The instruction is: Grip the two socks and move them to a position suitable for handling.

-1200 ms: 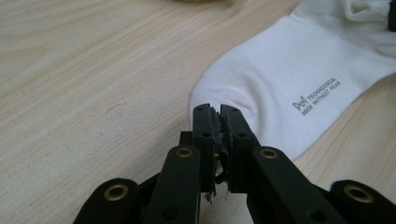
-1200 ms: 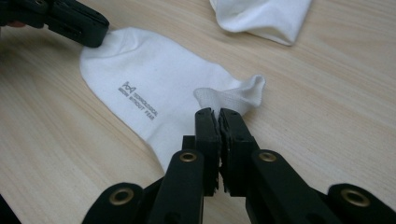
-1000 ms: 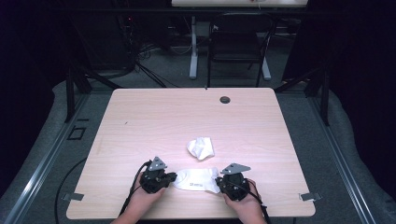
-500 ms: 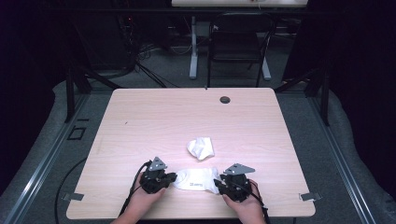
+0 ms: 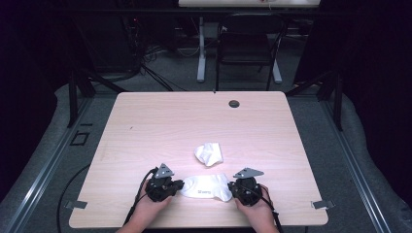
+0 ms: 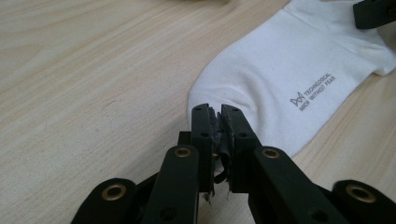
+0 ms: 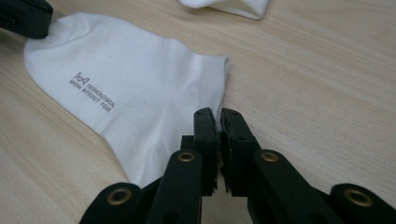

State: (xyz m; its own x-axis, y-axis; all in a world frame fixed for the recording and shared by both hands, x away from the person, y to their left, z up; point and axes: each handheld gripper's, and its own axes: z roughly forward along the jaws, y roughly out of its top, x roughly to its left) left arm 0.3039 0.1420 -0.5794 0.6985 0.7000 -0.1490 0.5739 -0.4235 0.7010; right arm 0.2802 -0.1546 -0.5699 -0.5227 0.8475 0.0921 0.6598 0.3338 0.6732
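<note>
A white ankle sock (image 5: pixel 206 187) with small grey lettering lies flat near the table's front edge, stretched between both grippers. My left gripper (image 5: pixel 165 186) is shut at the sock's toe edge (image 6: pixel 243 88), its jaws pressed together (image 6: pixel 215 112). On the other side, my right gripper (image 5: pixel 245 188) is shut at the cuff edge (image 7: pixel 140 84), jaws together (image 7: pixel 217 114). A second white sock (image 5: pixel 209 154) sits crumpled just behind the flat one; its edge (image 7: pixel 229 7) appears in the right gripper view.
The light wood table (image 5: pixel 160 126) has a small round black grommet (image 5: pixel 234 103) near its far edge. A black chair (image 5: pixel 248 43) and desk legs stand beyond the table on a grey floor. Both of the person's hands rest at the front edge.
The right gripper has edged slightly to the right, and the flat sock looks a little more stretched. The left gripper and the crumpled sock have stayed put.
</note>
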